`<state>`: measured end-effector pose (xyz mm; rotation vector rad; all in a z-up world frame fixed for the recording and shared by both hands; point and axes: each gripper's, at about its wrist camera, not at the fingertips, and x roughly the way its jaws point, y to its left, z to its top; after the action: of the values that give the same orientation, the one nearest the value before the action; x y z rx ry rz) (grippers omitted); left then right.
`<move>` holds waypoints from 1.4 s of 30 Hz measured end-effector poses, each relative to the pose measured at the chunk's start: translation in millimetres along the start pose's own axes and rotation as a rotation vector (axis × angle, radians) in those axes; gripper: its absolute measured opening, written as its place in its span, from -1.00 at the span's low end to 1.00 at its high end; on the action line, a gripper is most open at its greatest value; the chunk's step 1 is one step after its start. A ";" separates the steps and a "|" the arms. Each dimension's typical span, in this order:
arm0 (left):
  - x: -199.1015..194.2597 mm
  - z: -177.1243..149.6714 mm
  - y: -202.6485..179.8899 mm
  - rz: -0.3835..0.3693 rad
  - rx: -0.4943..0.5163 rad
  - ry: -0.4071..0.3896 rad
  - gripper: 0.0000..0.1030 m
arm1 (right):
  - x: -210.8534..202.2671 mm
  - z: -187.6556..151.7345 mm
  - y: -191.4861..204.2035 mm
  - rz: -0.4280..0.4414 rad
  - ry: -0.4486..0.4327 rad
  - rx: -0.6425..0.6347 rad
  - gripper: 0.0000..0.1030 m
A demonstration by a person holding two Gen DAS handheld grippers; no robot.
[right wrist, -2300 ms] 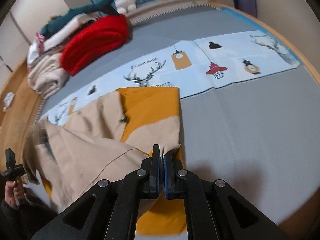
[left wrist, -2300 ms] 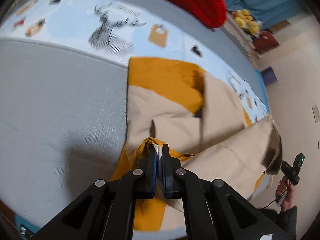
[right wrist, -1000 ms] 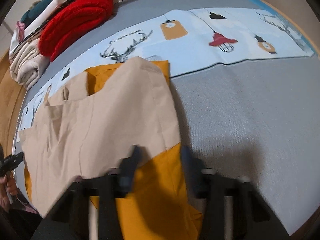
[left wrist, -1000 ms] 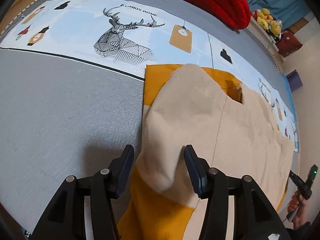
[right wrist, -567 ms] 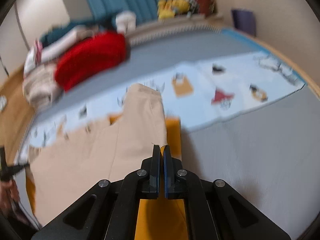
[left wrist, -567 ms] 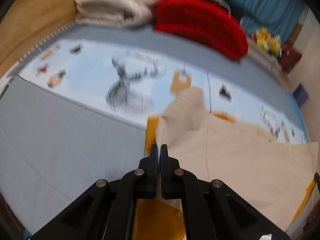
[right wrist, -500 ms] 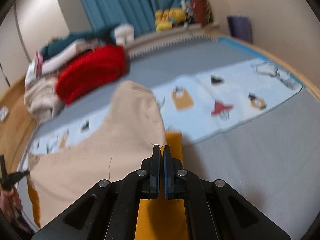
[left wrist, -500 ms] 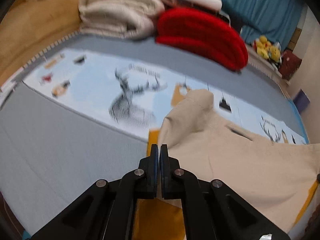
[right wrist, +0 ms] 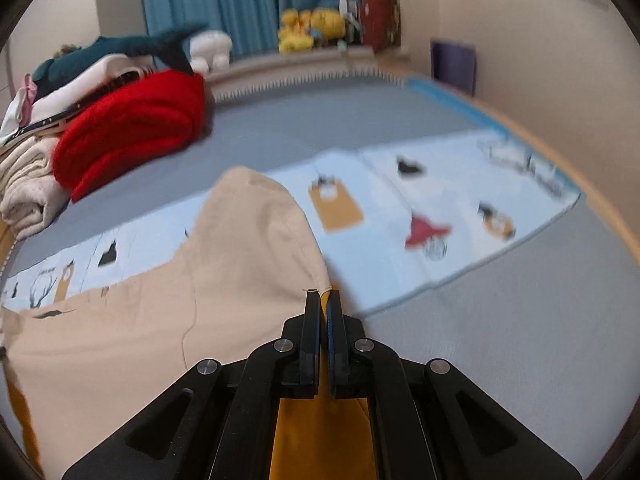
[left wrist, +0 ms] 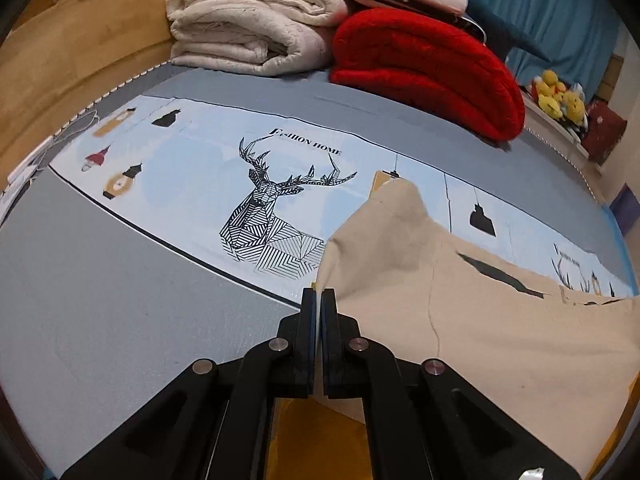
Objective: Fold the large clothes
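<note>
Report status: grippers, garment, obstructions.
Left gripper and right gripper both shut on the garment, edge lifted off the bed. Nothing in the way.

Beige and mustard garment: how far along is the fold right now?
Part done: the beige and mustard garment already lies doubled on the grey bed. In hand: the left gripper and right gripper are each shut on an edge, with the cloth raised into a hump. Left: laying that fold down and flattening it.

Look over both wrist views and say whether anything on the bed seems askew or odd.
The beige-and-mustard garment bulges up in a hump instead of lying flat, each corner pinched in a shut claw: left claw, right claw. Nothing looks torn or spilled.
</note>
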<state>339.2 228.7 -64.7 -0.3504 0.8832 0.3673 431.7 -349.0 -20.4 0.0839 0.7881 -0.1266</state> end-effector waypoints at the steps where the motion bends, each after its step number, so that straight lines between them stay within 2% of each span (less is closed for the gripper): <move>1: 5.6 -0.6 -0.3 0.006 -0.005 0.015 -0.98 | 0.7 1.4 3.0 -0.018 -0.010 -0.010 -0.95; 3: 19.5 -3.6 -0.8 0.012 -0.013 0.064 -0.97 | 11.1 -0.1 7.8 -0.046 0.025 -0.019 -0.95; 6: 41.8 -10.4 2.3 0.009 -0.036 0.154 -0.85 | 39.2 -11.6 10.1 -0.110 0.148 -0.045 -0.95; 9: 56.8 -15.3 13.0 -0.006 -0.096 0.217 -0.78 | 56.5 -21.7 9.0 -0.154 0.214 -0.070 -0.95; 13: 57.0 -15.5 18.4 0.023 -0.136 0.247 -0.37 | 68.4 -28.4 8.5 -0.170 0.258 -0.093 -0.92; 14: 53.1 -13.4 19.7 0.027 -0.144 0.243 -0.30 | 68.8 -28.3 7.0 -0.176 0.265 -0.087 -0.89; 16: 40.9 -7.6 21.3 0.049 -0.155 0.218 -0.18 | 60.6 -22.8 0.6 -0.179 0.247 -0.047 -0.63; 18: 24.2 -1.6 19.8 0.087 -0.126 0.159 -0.15 | 48.6 -16.4 -2.4 -0.187 0.212 -0.029 -0.45; 21: -2.7 3.3 17.5 0.117 -0.097 0.065 -0.09 | 23.3 -9.0 -7.6 -0.212 0.139 -0.045 -0.33; 23: -13.6 1.6 9.3 0.088 -0.057 0.057 -0.12 | 6.5 -6.8 -9.0 -0.179 0.109 -0.063 -0.33; 25: -21.4 -3.4 -3.1 0.029 0.001 0.065 -0.12 | -10.4 -10.1 -6.7 -0.108 0.097 -0.099 -0.33; 28: -26.1 -22.2 -29.8 -0.106 0.141 0.153 -0.16 | -23.0 -27.5 7.1 0.028 0.165 -0.207 -0.33; 29: -28.6 -28.4 -36.2 -0.144 0.176 0.175 -0.30 | -27.9 -38.5 15.1 0.054 0.191 -0.283 -0.33; 32: -38.0 -37.8 -46.9 -0.209 0.252 0.206 -0.50 | -32.9 -63.9 24.2 0.087 0.259 -0.404 -0.33; 34: -42.7 -43.1 -49.1 -0.277 0.305 0.254 -0.52 | -31.0 -77.8 20.3 0.102 0.325 -0.426 -0.33; 37: -43.5 -62.0 -51.3 -0.356 0.398 0.362 -0.55 | -12.1 -106.2 6.4 0.037 0.470 -0.491 -0.33; 39: -41.7 -81.5 -52.8 -0.357 0.500 0.431 -0.56 | 0.0 -123.7 -7.3 -0.007 0.558 -0.522 -0.33; 42: -23.0 -115.6 -43.2 -0.267 0.621 0.546 -0.57 | 8.0 -133.5 -27.6 0.013 0.626 -0.479 -0.33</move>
<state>266.7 135.8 -107.9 0.0206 1.4093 -0.2725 339.7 -360.6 -120.7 -0.3413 1.4225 0.1111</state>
